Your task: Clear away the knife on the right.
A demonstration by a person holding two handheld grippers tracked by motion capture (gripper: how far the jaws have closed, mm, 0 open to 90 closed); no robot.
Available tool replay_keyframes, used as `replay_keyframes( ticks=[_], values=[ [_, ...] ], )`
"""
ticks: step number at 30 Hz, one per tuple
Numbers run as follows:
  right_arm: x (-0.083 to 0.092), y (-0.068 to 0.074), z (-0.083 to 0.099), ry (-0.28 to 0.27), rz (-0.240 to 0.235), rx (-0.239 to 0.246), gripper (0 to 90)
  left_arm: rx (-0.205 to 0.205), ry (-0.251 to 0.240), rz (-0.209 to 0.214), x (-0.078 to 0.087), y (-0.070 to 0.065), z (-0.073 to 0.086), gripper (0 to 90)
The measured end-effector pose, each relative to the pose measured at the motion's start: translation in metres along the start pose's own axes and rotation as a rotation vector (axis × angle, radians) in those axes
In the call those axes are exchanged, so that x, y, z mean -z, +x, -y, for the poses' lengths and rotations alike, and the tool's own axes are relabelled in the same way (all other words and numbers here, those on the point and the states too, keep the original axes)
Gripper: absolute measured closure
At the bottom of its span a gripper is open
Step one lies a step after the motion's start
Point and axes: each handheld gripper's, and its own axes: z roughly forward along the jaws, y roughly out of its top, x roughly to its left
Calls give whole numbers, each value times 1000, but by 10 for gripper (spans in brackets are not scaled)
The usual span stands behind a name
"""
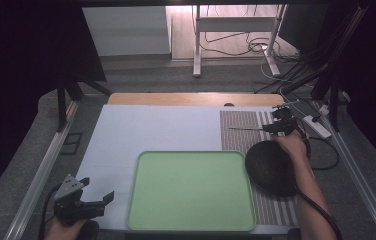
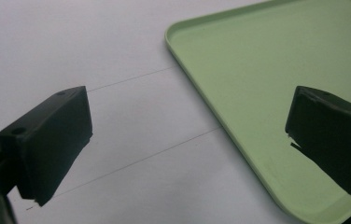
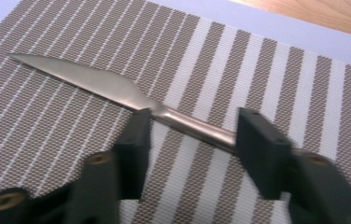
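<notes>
Steel knife [image 3: 117,91] lies flat on striped placemat [image 3: 267,60], handle running between R gripper [image 3: 190,140] fingers [image 3: 134,140]; fingers partly closed around handle, one either side, pad contact unclear, knife not lifted. In high view R gripper [image 1: 281,125] sits at mat's far end, w/ black bowl [image 1: 271,167] just beside the hand. L gripper [image 2: 187,140] fingers [image 2: 52,135] spread wide, nothing between, over white desk [image 2: 71,42] sheet beside green tray [image 2: 276,56], near desk's front-left corner.
</notes>
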Motion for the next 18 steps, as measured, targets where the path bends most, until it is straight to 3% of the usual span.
replay_keyframes(
  ticks=[1,3,4,5,6,13,18],
  values=[
    [-1,-5,-2,5,-3,2,658,1,0,0,0,0,0,14],
    [-2,-10,-4,15,-2,2,760,4,0,1,0,0,0,14],
    [-2,-10,-4,15,-2,2,760,4,0,1,0,0,0,15],
    [-4,-15,-7,26,-11,-4,863,5,0,1,0,0,0,15],
    [-5,-17,-7,30,-10,3,895,6,0,1,0,1,0,15],
    [-20,-33,-12,69,12,-24,898,15,2,-4,0,1,0,15],
    [-30,-41,-10,109,60,-3,898,12,0,-7,0,1,0,15]
  ],
)
